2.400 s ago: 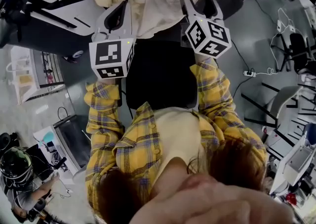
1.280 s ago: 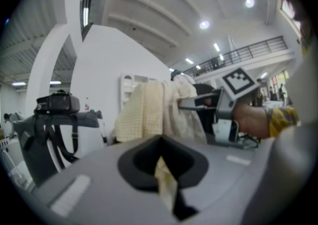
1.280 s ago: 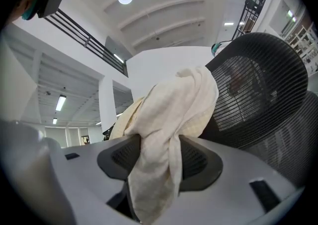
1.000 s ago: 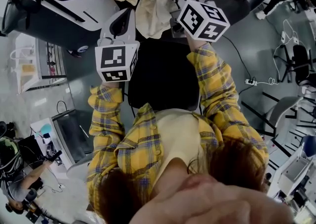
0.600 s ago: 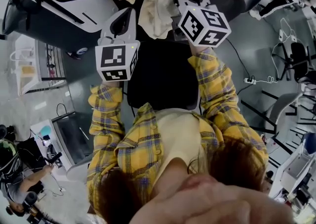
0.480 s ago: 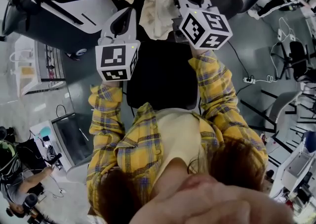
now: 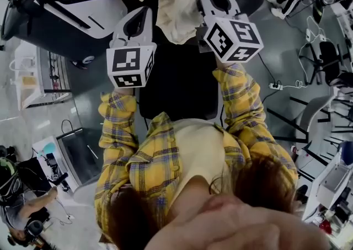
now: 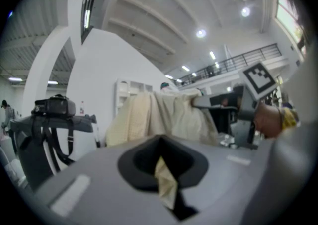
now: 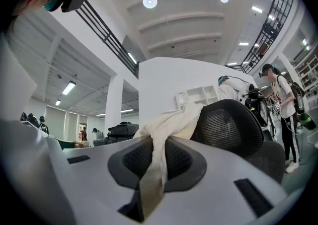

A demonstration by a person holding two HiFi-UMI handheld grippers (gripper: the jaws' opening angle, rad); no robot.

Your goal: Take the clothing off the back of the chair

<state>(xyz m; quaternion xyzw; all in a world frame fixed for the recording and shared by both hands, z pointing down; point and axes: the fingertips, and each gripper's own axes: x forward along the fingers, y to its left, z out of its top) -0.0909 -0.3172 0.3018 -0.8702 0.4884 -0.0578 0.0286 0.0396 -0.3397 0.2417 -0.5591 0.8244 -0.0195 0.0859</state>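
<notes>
Count's simple here: one cream garment (image 7: 176,6), one black mesh chair (image 9: 231,124), plus my left hand-held gripper (image 8: 166,189) and my right hand-held gripper (image 9: 151,169), so two of those. The left one is clamped tight on a fold of the garment. The right one has just been closing its jaws, with a strip of the same cloth pinched between them. The garment hangs between the two, above the seat, bunched by the top of the chair's back. Can't tell if it touches.
</notes>
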